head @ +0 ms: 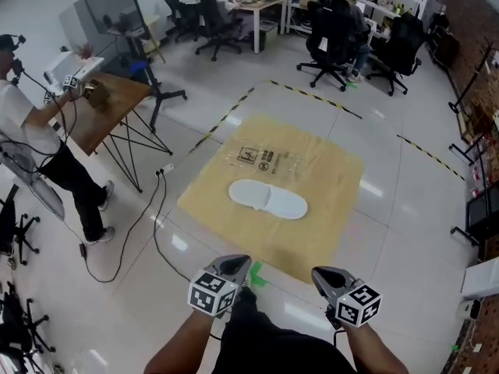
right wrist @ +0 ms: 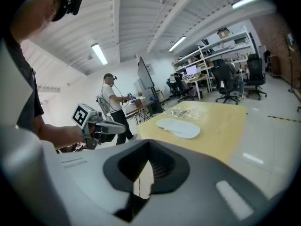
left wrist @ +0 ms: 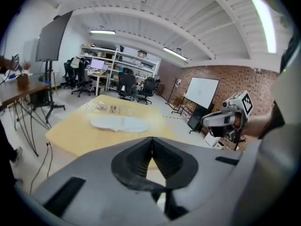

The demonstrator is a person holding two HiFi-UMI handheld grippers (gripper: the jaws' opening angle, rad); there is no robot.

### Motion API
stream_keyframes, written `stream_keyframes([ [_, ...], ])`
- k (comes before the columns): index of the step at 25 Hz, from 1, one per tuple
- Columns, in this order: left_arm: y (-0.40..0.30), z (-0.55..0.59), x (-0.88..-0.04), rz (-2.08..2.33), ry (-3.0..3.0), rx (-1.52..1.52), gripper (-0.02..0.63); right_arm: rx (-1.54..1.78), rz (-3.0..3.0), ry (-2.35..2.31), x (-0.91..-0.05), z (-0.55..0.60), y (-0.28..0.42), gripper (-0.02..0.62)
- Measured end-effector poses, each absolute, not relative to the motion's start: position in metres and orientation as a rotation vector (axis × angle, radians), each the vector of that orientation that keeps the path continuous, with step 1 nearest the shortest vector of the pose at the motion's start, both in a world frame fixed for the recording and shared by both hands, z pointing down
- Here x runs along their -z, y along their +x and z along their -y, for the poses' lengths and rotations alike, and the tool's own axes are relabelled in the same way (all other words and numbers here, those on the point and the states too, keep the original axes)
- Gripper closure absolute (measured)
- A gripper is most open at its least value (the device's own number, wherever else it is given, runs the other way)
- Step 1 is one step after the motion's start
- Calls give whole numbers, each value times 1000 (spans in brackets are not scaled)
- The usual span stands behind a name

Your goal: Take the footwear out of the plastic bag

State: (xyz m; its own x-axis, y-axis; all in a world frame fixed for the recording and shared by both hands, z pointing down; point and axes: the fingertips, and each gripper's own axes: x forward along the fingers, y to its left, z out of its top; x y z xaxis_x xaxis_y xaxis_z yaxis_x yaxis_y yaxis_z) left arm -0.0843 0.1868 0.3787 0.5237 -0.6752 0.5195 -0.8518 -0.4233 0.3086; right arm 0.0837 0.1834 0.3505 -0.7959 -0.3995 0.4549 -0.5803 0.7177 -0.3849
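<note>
Both claws are low and close to my body, well short of the counter (head: 331,181).
- Left claw (head: 238,263): jaws pressed together, nothing between them.
- Right claw (head: 323,274): likewise closed and empty.

Judgement: this is a neutral carry posture. The claws are level with each other and point toward the work, and neither is committed to a grasp.

Slippers (head: 267,199): a white pair lying flat, side by side, near the middle of the tan counter top.
Plastic bag (head: 269,160): clear with print on it, lying flat just beyond the slippers on the far side.
I judge both are set centrally so either claw can reach them from the near edge.

Hard to make out:
- Whether the slippers lie fully outside the bag or under a thin clear film. From the head view they look bare and the bag looks empty, but no view is close enough to settle it.
- Whether the bag's near edge touches the slippers or stops just short.
- Both gripper views show the pair only small and distant, past the closed jaws.
- My forearms are cut off at the bottom of the head view.
- What carries the counter top I cannot tell from above.
</note>
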Motion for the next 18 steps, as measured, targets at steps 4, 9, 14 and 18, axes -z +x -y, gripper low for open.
stream_keyframes([
  [4, -27, -273, -369, 1274, 2237, -419, 598, -798, 2658, 794, -348, -241, 132, 595],
  [9, 16, -362, -351, 1244, 2211, -490, 598, -854, 2718, 777, -331, -302, 166, 595],
  [14, 11, -387, -328, 1352, 2170, -486, 598, -747, 2731, 828, -304, -324, 185, 595],
  [18, 2, -375, -312, 1413, 2146, -424, 598, -678, 2750, 879, -288, -323, 185, 595],
])
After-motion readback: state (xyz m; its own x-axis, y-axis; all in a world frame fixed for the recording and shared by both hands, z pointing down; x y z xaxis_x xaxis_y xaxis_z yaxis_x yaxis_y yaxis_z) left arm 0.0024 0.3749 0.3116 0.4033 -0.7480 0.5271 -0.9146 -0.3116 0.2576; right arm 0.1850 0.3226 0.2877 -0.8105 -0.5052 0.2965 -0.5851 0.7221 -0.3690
